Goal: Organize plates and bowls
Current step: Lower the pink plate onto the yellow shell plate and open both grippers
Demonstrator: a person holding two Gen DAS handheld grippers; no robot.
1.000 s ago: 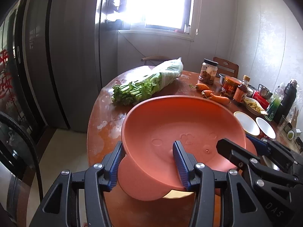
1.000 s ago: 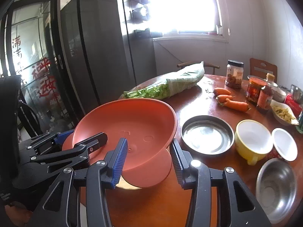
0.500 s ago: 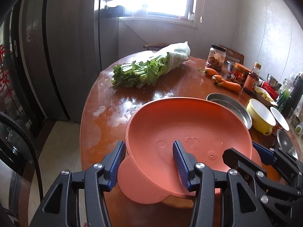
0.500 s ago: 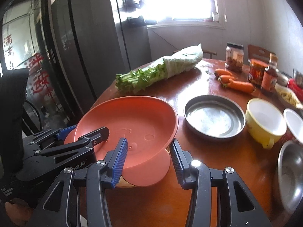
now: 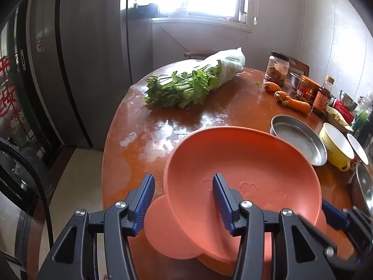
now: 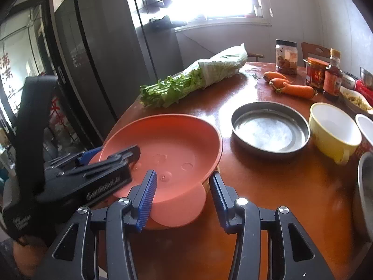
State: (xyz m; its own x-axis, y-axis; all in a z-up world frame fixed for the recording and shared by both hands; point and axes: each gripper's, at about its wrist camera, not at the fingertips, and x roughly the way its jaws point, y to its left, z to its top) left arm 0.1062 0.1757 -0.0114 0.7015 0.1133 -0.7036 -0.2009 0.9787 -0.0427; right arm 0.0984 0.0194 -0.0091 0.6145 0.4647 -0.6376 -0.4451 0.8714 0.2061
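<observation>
A wide orange bowl [image 5: 244, 175] with flat ear-shaped handles hangs low over the near end of the brown table [image 5: 139, 140], tilted. My left gripper [image 5: 183, 177] is shut on its left wall and ear, one finger inside and one outside. On the opposite side my right gripper [image 6: 183, 173] is shut the same way across the bowl [image 6: 167, 144]. Each gripper also shows in the other's view: the left gripper [image 6: 112, 161] and the right gripper [image 5: 321, 221]. To the right stand a round steel pan [image 6: 270, 126], a yellow bowl [image 6: 333, 128], a white bowl [image 6: 366, 128] and a steel bowl [image 6: 366, 198].
A bagged bunch of celery [image 5: 191, 84] lies across the far left of the table. Carrots [image 6: 293, 88], a jar [image 6: 286, 56] and sauce bottles [image 6: 332, 74] crowd the far right. The table's rounded edge [image 5: 105, 151] drops to the floor beside dark cabinets [image 5: 46, 70].
Both grippers have sunk toward the table with the orange bowl still between them. The pan and the yellow bowl have come into the left wrist view.
</observation>
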